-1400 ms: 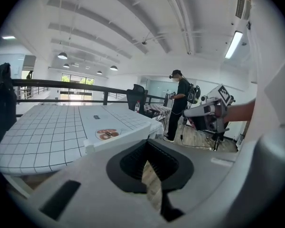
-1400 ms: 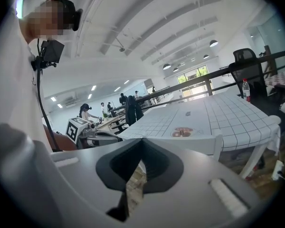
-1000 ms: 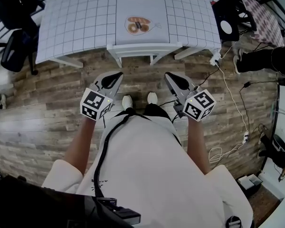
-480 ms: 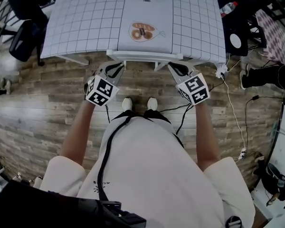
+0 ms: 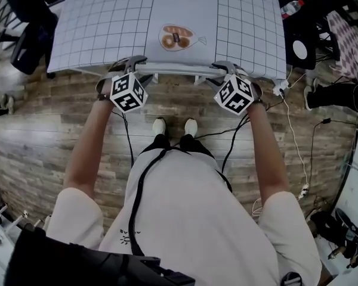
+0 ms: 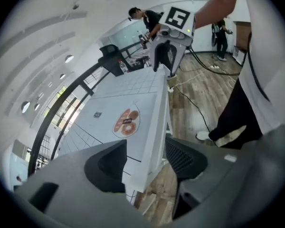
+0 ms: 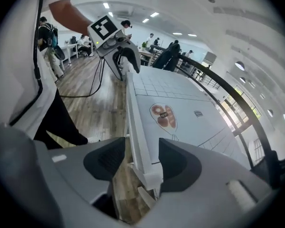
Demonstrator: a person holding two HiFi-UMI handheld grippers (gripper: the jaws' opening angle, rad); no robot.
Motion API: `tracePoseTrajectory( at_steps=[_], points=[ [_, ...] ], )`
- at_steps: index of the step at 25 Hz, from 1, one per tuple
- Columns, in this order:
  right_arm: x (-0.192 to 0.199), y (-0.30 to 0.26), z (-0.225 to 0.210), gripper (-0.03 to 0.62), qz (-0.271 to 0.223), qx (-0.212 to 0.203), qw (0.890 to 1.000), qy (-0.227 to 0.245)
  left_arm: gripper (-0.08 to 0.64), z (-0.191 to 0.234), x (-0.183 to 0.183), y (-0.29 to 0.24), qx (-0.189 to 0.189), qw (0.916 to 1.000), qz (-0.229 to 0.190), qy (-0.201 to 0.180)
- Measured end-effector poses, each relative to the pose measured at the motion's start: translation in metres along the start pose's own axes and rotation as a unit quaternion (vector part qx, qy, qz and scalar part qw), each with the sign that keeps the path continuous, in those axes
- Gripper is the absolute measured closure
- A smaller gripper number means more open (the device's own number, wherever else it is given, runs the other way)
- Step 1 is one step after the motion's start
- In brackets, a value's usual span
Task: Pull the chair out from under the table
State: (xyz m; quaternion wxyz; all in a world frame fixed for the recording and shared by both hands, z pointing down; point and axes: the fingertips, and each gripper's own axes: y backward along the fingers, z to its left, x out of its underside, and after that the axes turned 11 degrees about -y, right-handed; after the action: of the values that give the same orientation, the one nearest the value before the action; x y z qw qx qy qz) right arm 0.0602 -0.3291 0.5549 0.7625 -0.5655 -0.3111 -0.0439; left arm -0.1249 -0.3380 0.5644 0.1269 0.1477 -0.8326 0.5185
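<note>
A white chair (image 5: 176, 71) is tucked under the table (image 5: 101, 28), which has a grid-pattern cloth; only the chair's top rail shows at the near edge. My left gripper (image 5: 131, 62) is at the rail's left end and my right gripper (image 5: 224, 66) at its right end. Both have just been opening their jaws. In the left gripper view the rail (image 6: 156, 122) runs between the open jaws of the left gripper (image 6: 146, 160). In the right gripper view the rail (image 7: 134, 122) likewise passes between the open jaws of the right gripper (image 7: 142, 161). The pads do not press on it.
A bread picture (image 5: 176, 37) lies on the table's centre strip. Black office chairs stand at the upper left (image 5: 24, 16) and upper right (image 5: 298, 46). A power strip with cables (image 5: 280, 89) trails over the wood floor at right. The person's shoes (image 5: 159, 126) stand close behind the chair.
Both grippers have moved from above the floor forward to the chair's top rail, rolling as they went. Their jaws, shut before, now stand open around the rail's ends.
</note>
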Motion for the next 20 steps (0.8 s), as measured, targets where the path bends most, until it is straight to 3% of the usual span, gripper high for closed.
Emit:
tracePoseTrajectory(
  at_steps=[3, 10, 16, 20],
  points=[
    [0.005, -0.015, -0.003, 0.348, 0.025, -0.015, 0.999, 0.027, 0.278, -0.005, 0.01, -0.021, 0.038, 0.9982, 0.03, -0.036],
    [0.025, -0.043, -0.006, 0.357, 0.08, -0.048, 0.994, 0.058, 0.279, -0.014, 0.017, -0.054, 0.105, 0.9902, 0.056, -0.073],
    [0.037, -0.058, -0.005, 0.446, 0.112, -0.065, 0.988, 0.086, 0.4, -0.018, 0.02, -0.068, 0.133, 0.9833, 0.07, -0.102],
    [0.038, -0.061, -0.007, 0.491, 0.113, -0.065, 0.987, 0.092, 0.425, -0.02, 0.02, -0.071, 0.144, 0.9802, 0.076, -0.112]
  ],
)
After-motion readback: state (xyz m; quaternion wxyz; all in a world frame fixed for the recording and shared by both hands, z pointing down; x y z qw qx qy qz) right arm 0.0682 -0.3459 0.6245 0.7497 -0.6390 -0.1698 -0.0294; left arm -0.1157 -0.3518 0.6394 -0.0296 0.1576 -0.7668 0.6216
